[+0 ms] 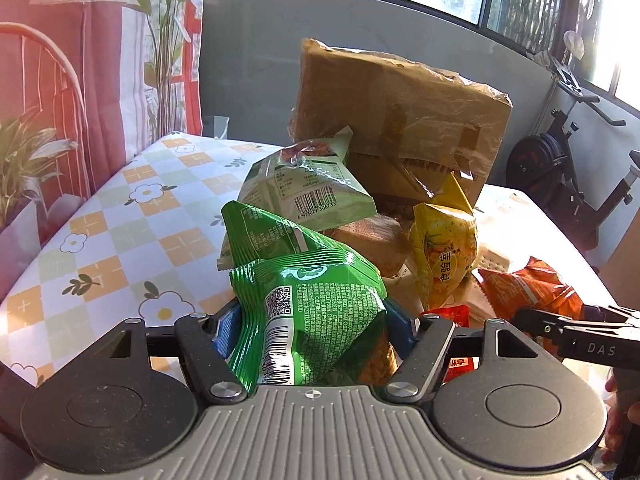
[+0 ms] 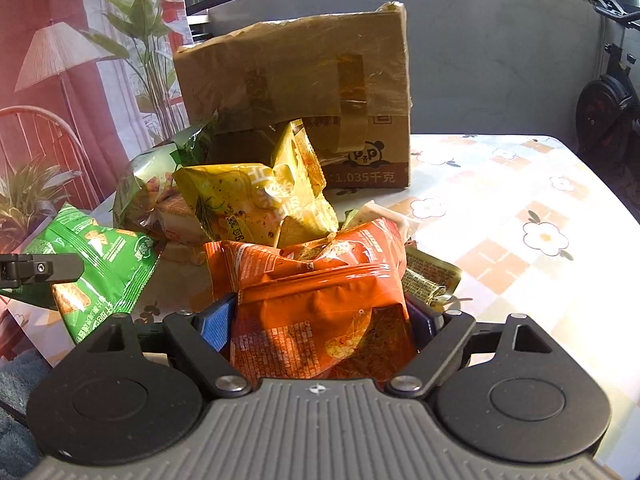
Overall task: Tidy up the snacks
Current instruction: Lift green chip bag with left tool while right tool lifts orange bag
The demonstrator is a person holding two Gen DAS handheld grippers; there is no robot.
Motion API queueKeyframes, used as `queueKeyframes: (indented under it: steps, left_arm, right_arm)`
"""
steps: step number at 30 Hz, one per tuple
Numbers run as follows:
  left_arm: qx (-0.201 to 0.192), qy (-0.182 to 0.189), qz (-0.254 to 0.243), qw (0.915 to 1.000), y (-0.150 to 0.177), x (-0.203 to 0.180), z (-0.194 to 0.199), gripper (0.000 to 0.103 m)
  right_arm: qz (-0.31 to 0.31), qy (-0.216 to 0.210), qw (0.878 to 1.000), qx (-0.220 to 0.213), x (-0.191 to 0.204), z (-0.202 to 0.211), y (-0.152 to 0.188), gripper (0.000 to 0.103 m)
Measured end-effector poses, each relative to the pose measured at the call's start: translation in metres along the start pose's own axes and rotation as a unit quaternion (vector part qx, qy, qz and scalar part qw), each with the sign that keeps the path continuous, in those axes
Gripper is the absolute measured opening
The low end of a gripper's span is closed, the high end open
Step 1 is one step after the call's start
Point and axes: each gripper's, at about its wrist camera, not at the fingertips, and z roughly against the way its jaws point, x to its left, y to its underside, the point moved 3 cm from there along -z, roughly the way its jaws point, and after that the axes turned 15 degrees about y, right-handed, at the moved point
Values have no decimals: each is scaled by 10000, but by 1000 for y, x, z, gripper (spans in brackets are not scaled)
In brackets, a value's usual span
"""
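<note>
A bright green snack bag sits squeezed between the blue pads of my left gripper, which is shut on it. The right wrist view shows the same bag at the left, beside a black finger of the left gripper. My right gripper is shut on an orange snack bag, whose crumpled sides fill the gap between the pads. That orange bag lies low on the right in the left wrist view. Both bags sit at the near edge of a pile of snacks.
Behind the pile stands a taped cardboard box. A yellow bag, a pale green bag and smaller packets lie in the heap. The flowered tablecloth is bare to the right. An exercise bike stands beyond the table.
</note>
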Motion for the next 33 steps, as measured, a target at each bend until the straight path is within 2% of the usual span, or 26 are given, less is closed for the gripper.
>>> queueKeyframes:
  steps: [7,10,16,20,25,33]
  left_arm:
    - [-547,-332,-333,9974,-30,7,31,74]
    - [-862,-362,-521,9943,-47,7,45,74]
    - [-1176,-322,-643,9905,-76,1,56,74]
    - [-1316,-287,-794,9877,-98,-4,59,74]
    - [-1499,-415,-1080,9819,-128,-2,56,74]
    - [-1516,-425,-1308,9788,-166,2,40,74]
  right_arm:
    - [-191,183,9982,-532,-16,22,-24,85]
    - [-167,256,9964,-793,-21,29,-39,85]
    - [-224,342,9914,-1246,-28,39,-64,85]
    - [-182,291,9898,-1380,-29,39,-83,85]
    - [76,267,9858,-1657,-21,34,-111,85]
    - [303,147,9828,-1816,-13,15,-142,86]
